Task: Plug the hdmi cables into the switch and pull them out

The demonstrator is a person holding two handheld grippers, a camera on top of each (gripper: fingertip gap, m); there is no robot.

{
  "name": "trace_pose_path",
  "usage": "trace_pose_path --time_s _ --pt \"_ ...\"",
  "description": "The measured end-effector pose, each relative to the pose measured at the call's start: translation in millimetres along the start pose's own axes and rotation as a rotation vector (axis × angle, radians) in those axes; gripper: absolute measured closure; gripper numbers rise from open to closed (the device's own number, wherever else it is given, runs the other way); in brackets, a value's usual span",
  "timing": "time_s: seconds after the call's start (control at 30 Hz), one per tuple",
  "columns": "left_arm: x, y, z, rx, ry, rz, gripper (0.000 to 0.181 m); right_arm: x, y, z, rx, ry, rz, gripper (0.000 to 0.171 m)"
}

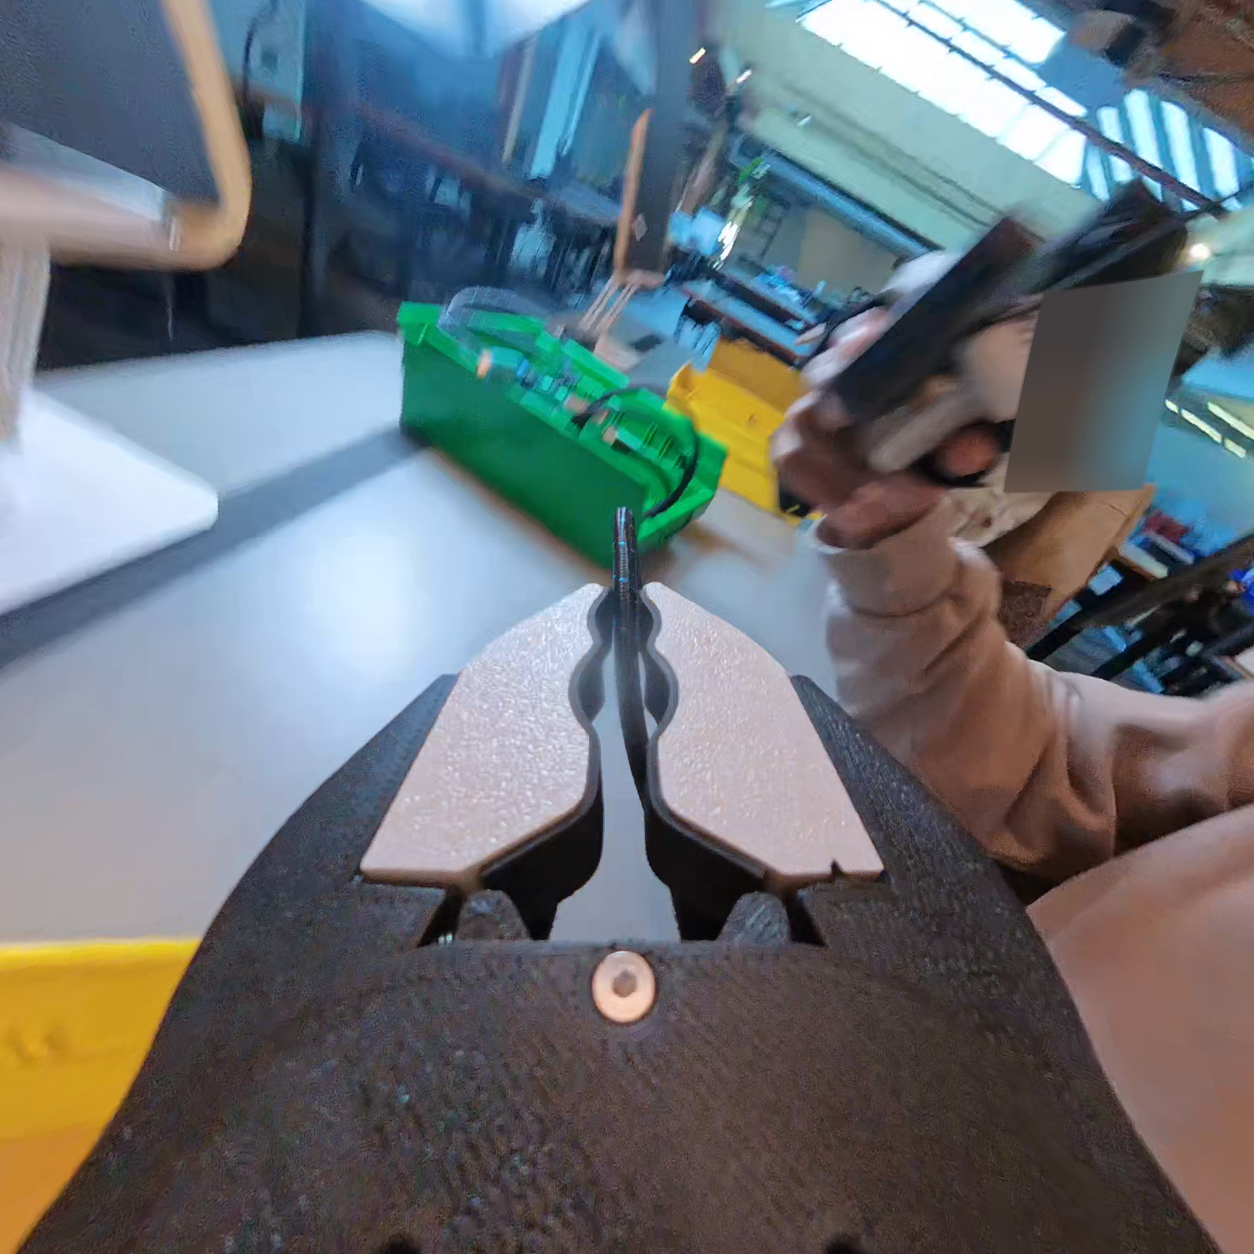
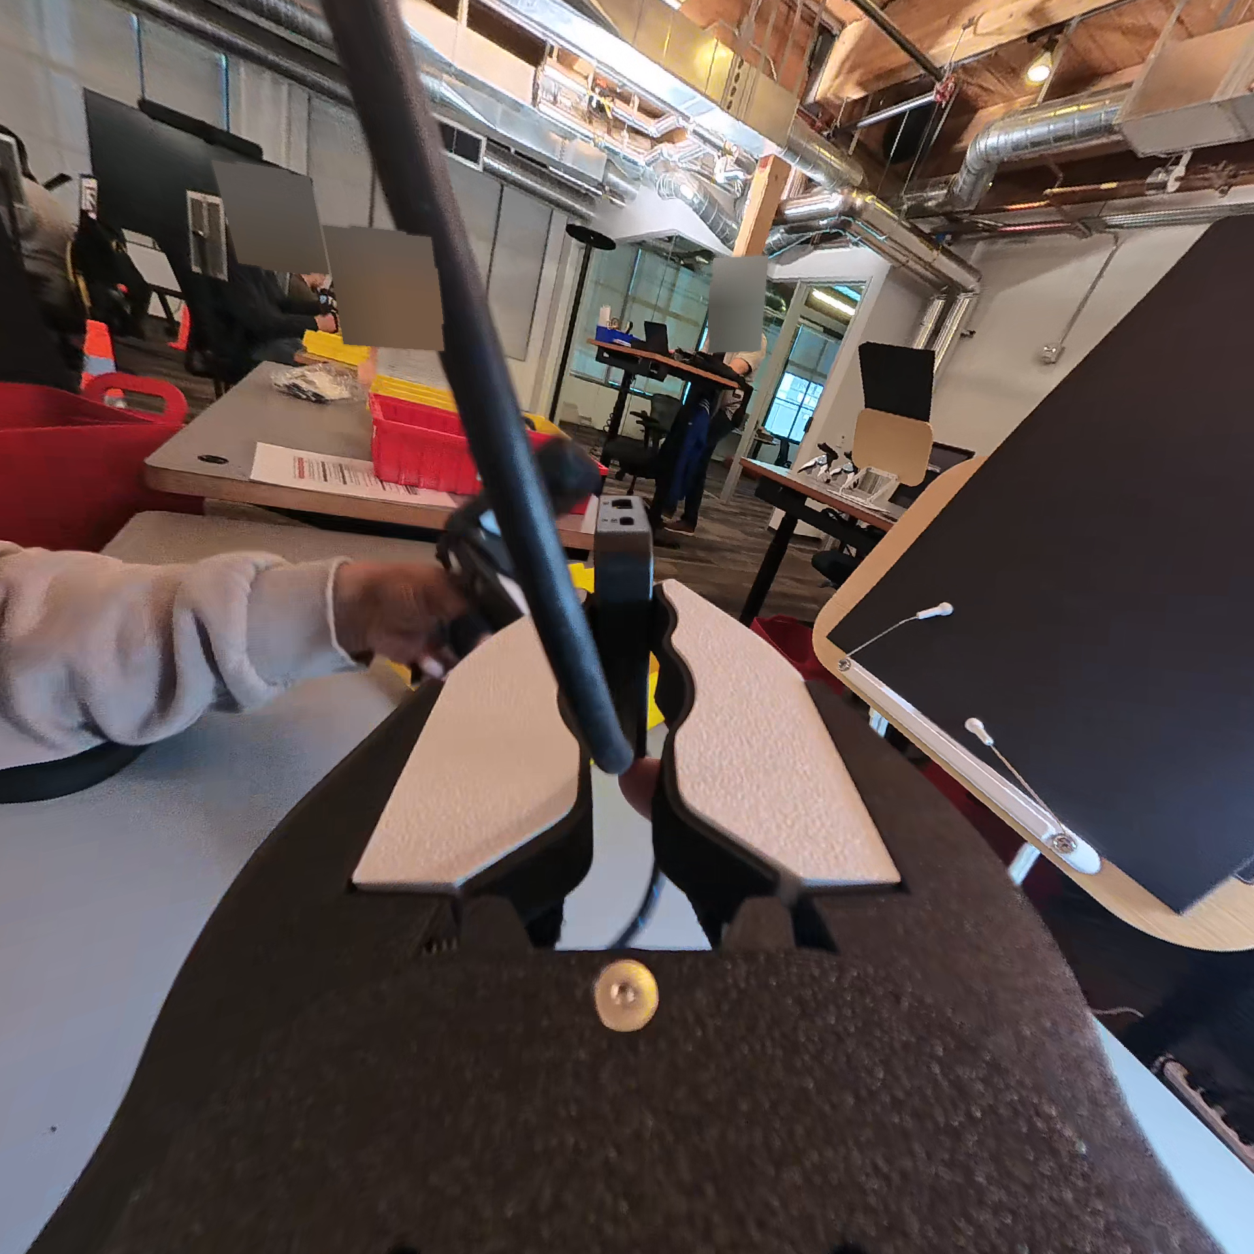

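Across right tongs [image 2: 621, 597], black cable [image 2: 475, 353], switch [image 2: 623, 563]

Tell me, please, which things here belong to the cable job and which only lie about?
Job: thin black cable in left gripper; switch in right gripper; thick black cable.
Lying about: green bin, yellow bin, red bin, paper sheet.

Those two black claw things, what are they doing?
A person holds a gripper in each hand. The left gripper is pinched shut on a thin black cable above the grey table. The right gripper is clamped on a small black switch box, held up with its ports showing. A thick black cable crosses in front of it. No plug looks pushed into the ports that show. A green bin sits behind.
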State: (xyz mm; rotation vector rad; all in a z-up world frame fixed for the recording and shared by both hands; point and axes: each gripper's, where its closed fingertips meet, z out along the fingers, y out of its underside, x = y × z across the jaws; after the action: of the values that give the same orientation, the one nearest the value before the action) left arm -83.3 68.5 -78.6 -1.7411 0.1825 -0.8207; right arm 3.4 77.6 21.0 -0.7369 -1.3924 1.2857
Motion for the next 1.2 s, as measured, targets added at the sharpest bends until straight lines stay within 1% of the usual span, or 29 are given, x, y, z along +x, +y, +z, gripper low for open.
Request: trace_pose_path --time_s 0.07,0.13,0.17,0.2,0.27,0.33,0.37,0.43,0.47,0.53,0.6,0.63,0.67,0.73,0.77,0.8,0.9,0.93,0.97,1.0,1.03,1.07,1.13,1.2 --pt "-32 34 14 -0.083 -0.062 -0.103 0.174 3 0 -2 -0.008 0.011 -0.003 0.156" --pt "-43 49 18 -0.13 -0.09 -0.126 0.174 5 0 -5 -0.012 0.007 -0.003 0.156" --pt "-44 56 19 -0.179 -0.107 -0.102 0.174 5 1 -6 -0.015 0.002 -0.002 0.156" --pt "-45 63 17 -0.246 -0.134 -0.052 0.174 7 2 -7 -0.015 0.004 -0.003 0.156" --pt "-50 76 9 -0.398 -0.223 0.112 0.172 8 3 -8 -0.014 -0.001 -0.001 0.156" --pt "-57 68 -1 -0.445 -0.348 0.289 0.161 7 3 -8 -0.007 -0.005 0.005 0.157" --pt "-53 63 -3 -0.462 -0.362 0.363 0.159 7 3 -8 -0.007 -0.004 0.003 0.156" --pt "-30 63 2 -0.495 -0.287 0.499 0.156 6 3 -7 -0.008 -0.005 -0.002 0.157" --pt "-18 70 6 -0.529 -0.23 0.562 0.155 6 3 -6 -0.008 -0.004 0.0 0.157" --pt "-6 92 17 -0.634 -0.165 0.716 0.153 6 5 -5 -0.008 -0.007 0.008 0.157" --pt "-12 123 24 -0.795 -0.164 0.85 0.152 6 7 -4 -0.012 -0.01 0.015 0.157" --pt "-18 138 26 -0.878 -0.166 0.883 0.147 5 8 -4 -0.015 -0.011 0.015 0.157" --pt "-23 153 29 -0.938 -0.16 0.893 0.144 5 9 -4 -0.019 -0.011 0.013 0.157" --pt "-30 174 31 -1.007 -0.142 0.858 0.144 5 9 -4 -0.021 -0.012 0.007 0.157" --pt "-32 178 32 -1.014 -0.146 0.832 0.161 5 8 -4 -0.02 -0.01 0.005 0.157" --pt "-30 181 29 -1.039 -0.135 0.795 0.172 6 8 -5 -0.018 -0.009 0.004 0.157" --pt "-17 188 13 -1.161 -0.134 0.675 0.173 8 7 -7 -0.011 -0.004 0.011 0.157" --pt "-4 193 9 -1.195 -0.086 0.636 0.174 9 7 -7 -0.009 -0.003 0.015 0.157" --pt "16 200 6 -1.213 0.013 0.606 0.168 10 7 -8 -0.008 -0.003 0.019 0.157" --pt "40 206 4 -1.213 0.136 0.591 0.154 10 7 -8 -0.007 -0.002 0.022 0.157" --pt "59 207 4 -1.194 0.237 0.613 0.15 10 7 -8 -0.006 -0.002 0.023 0.157" --pt "70 203 8 -1.145 0.287 0.662 0.149 10 7 -8 -0.007 -0.001 0.021 0.157" --pt "75 190 21 -1.04 0.282 0.718 0.15 10 6 -8 -0.005 0.001 0.017 0.157" --pt "61 181 31 -0.989 0.204 0.758 0.15 10 5 -9 -0.002 0.002 0.019 0.157"
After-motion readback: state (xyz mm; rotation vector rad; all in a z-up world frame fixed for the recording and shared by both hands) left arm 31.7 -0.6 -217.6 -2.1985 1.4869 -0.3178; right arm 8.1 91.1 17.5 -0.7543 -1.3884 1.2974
